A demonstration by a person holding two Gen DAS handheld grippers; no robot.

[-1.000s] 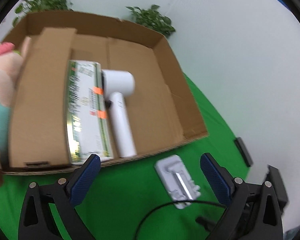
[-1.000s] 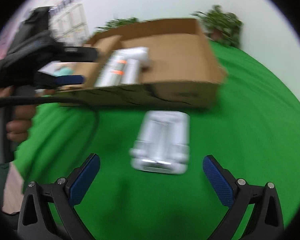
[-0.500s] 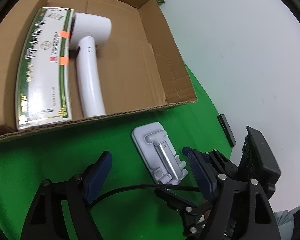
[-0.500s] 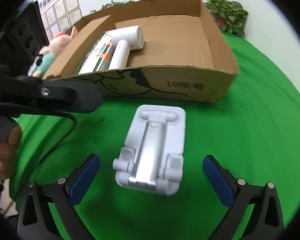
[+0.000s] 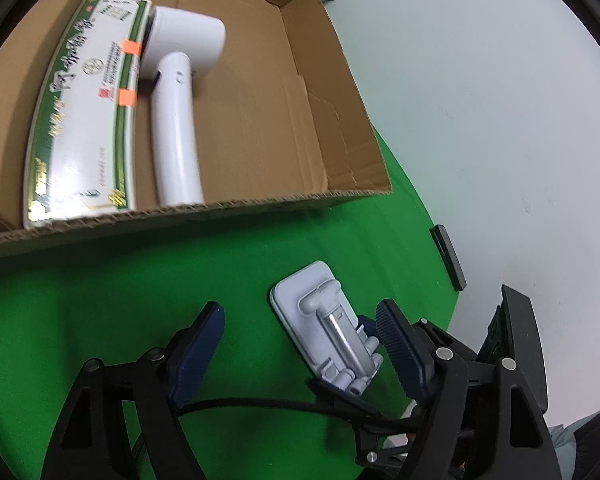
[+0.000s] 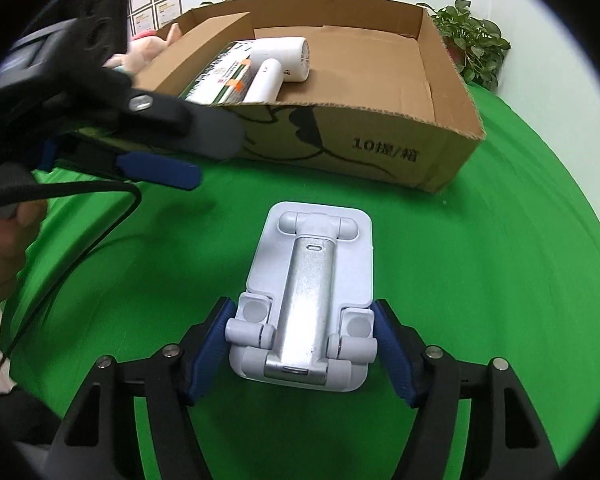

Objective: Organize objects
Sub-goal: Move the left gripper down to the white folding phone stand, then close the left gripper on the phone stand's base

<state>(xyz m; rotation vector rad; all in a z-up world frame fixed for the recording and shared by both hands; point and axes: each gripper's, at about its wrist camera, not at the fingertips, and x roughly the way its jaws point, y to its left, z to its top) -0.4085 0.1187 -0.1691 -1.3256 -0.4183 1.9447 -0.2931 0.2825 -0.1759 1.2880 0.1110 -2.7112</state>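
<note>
A white and silver folded phone stand (image 6: 308, 300) lies flat on the green cloth (image 6: 480, 280) in front of a cardboard box (image 6: 380, 152). My right gripper (image 6: 303, 308) is closing around the stand's near end, and both blue pads touch its sides. In the left wrist view the stand (image 5: 320, 312) shows beyond my left gripper (image 5: 300, 312), which hangs open and holds nothing. From the right wrist view, the left gripper (image 6: 196, 156) hovers up and to the left of the stand, apart from it.
Inside the box (image 5: 340, 80) lie a white hair dryer (image 5: 176, 120) and a long green and white carton (image 5: 84, 112). A pink plush toy (image 6: 148, 48) sits behind the box's left flap. A black cable (image 6: 80, 240) trails over the cloth. Potted plants (image 6: 476, 40) stand at the back.
The right gripper's jaws have come in from wide open onto the sides of the phone stand. The left gripper narrowed and dropped lower, so the box fills more of its view.
</note>
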